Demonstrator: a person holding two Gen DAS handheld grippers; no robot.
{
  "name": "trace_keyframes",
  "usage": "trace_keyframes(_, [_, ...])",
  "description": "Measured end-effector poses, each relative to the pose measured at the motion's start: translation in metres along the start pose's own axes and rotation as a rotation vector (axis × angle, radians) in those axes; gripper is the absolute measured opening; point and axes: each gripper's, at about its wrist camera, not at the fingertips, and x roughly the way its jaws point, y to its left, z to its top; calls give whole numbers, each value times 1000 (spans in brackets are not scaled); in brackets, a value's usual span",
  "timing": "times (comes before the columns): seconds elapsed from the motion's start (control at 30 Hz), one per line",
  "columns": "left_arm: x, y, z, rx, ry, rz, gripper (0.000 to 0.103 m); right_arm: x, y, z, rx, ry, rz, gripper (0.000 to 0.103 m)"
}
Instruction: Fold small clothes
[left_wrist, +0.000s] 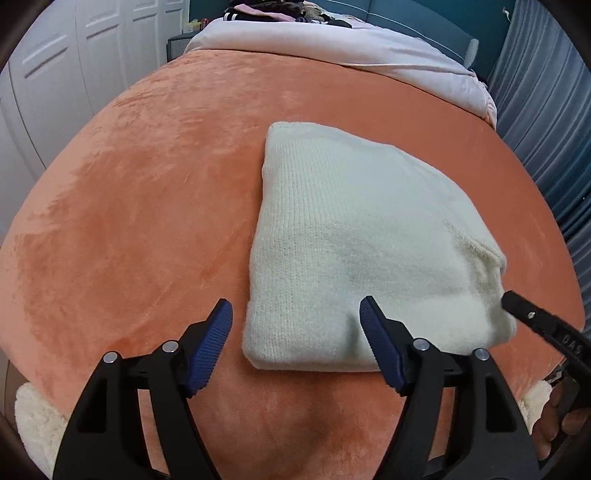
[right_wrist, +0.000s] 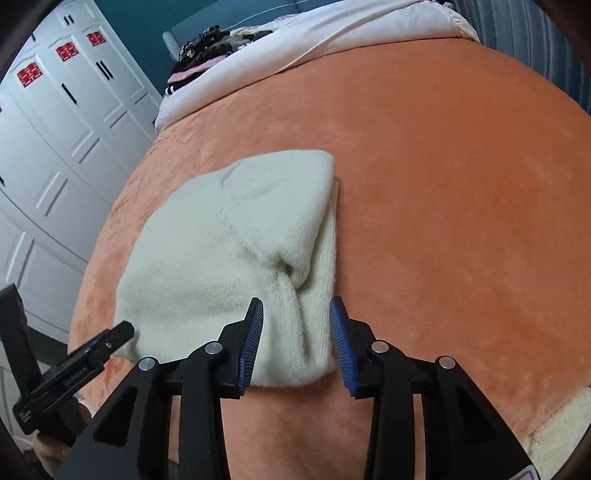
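Note:
A cream knit garment (left_wrist: 354, 251) lies folded into a thick bundle on the orange bed cover (left_wrist: 140, 206). My left gripper (left_wrist: 295, 314) is open, its fingers standing either side of the bundle's near left corner. In the right wrist view the same garment (right_wrist: 229, 251) fills the middle. My right gripper (right_wrist: 297, 314) is open, with its jaws standing either side of the bundle's bunched near right corner without pinching it. The right gripper's tip (left_wrist: 517, 306) shows at the bundle's right edge in the left wrist view. The left gripper (right_wrist: 110, 339) shows at lower left in the right wrist view.
A pale pink quilt (left_wrist: 332, 40) lies across the far end of the bed, with a pile of dark clothes (right_wrist: 207, 48) on it. White wardrobe doors (right_wrist: 55, 129) stand to the left. Blue curtains (left_wrist: 546, 110) hang on the right. Cream fleece (left_wrist: 33, 417) edges the near bed side.

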Motion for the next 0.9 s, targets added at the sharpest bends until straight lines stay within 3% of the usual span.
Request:
trace_keyframes(0.1, [-4, -10, -4, 30, 4, 30, 70, 25, 4, -9, -55, 73, -101, 35])
trace_keyframes(0.27, [-20, -22, -12, 81, -20, 96, 74, -17, 14, -9, -23, -9, -106, 35])
trace_keyframes(0.4, [-31, -32, -21, 102, -45, 130, 85, -49, 25, -20, -40, -65, -144, 41])
trace_keyframes(0.47, [-35, -34, -25, 99, -46, 129, 85, -54, 28, -31, -28, -68, -142, 52])
trace_keyframes(0.53, [-38, -37, -30, 105, -46, 134, 85, -56, 33, -33, -18, -74, -156, 56])
trace_keyframes(0.9, [-46, -49, -67, 125, -47, 152, 85, -51, 30, -71, -1, -97, -233, 69])
